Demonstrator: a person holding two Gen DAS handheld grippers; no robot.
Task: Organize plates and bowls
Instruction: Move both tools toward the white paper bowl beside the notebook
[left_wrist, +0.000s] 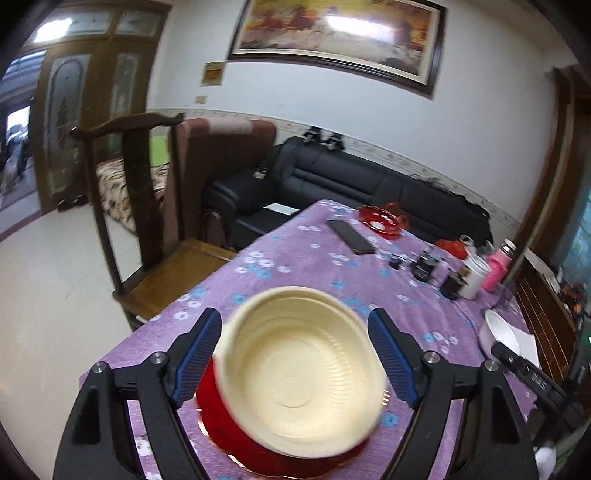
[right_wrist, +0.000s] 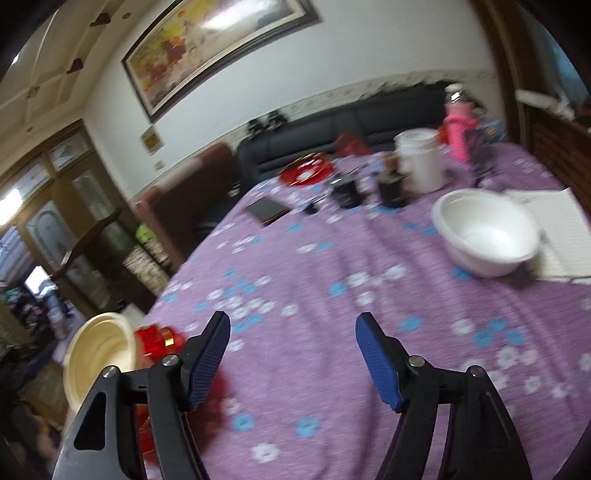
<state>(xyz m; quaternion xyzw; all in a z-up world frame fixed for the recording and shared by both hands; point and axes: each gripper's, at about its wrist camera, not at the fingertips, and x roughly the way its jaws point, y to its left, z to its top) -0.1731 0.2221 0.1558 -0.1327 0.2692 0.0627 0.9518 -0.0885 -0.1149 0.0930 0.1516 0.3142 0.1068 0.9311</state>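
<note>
Left wrist view: cream bowl (left_wrist: 301, 373) is seen between the spread left gripper (left_wrist: 295, 362) pads; contact cannot be told. It sits on a red plate (left_wrist: 236, 424) near the table (left_wrist: 295, 251) left edge.

Right wrist view: right gripper (right_wrist: 293, 360) is spread, nothing between. White bowl (right_wrist: 485, 232) sits toward the right edge.

A cream ribbed disposable bowl (left_wrist: 301, 373) is being framed between the spread blue-padded jaws of the left gripper (left_wrist: 295, 362), tilted over a red plate (left_wrist: 236, 432) on a purple flowered tablecloth (left_wrist: 303, 254).
</note>
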